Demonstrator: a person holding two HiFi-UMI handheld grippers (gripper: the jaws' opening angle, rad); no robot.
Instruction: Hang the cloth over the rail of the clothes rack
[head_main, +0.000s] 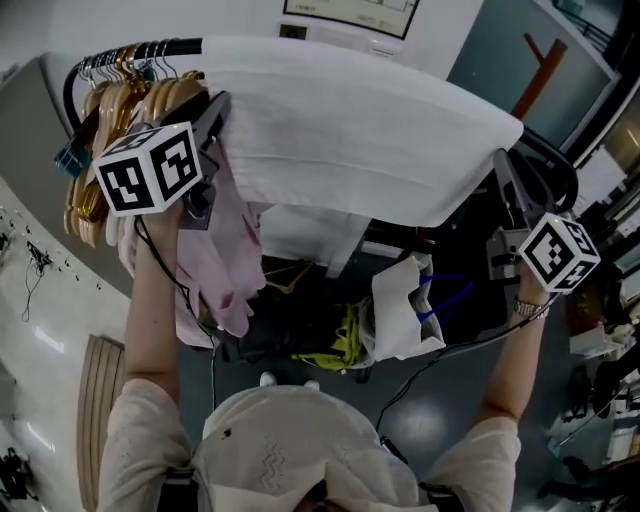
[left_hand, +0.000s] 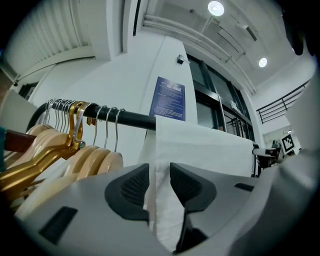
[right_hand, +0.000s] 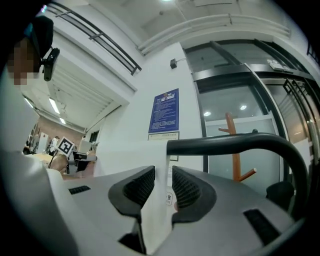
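A white cloth (head_main: 350, 130) lies spread over the black rail (head_main: 160, 47) of the clothes rack and hangs down on my side. At the cloth's left edge is my left gripper (head_main: 218, 105). In the left gripper view its jaws (left_hand: 159, 182) stand open with a fold of the cloth (left_hand: 200, 150) hanging loose between the pads, below the rail (left_hand: 130, 119). My right gripper (head_main: 503, 175) is at the cloth's right end. In the right gripper view it (right_hand: 162, 187) is shut on the cloth's edge (right_hand: 152, 210), just under the curved end of the rail (right_hand: 240, 142).
Several wooden and gold hangers (head_main: 110, 110) crowd the rail's left end, next to my left gripper. A pink garment (head_main: 215, 250) hangs below them. A white bag (head_main: 400, 305) and a yellow-green item (head_main: 345, 340) sit under the rack. A wooden coat stand (head_main: 535, 65) is at the back right.
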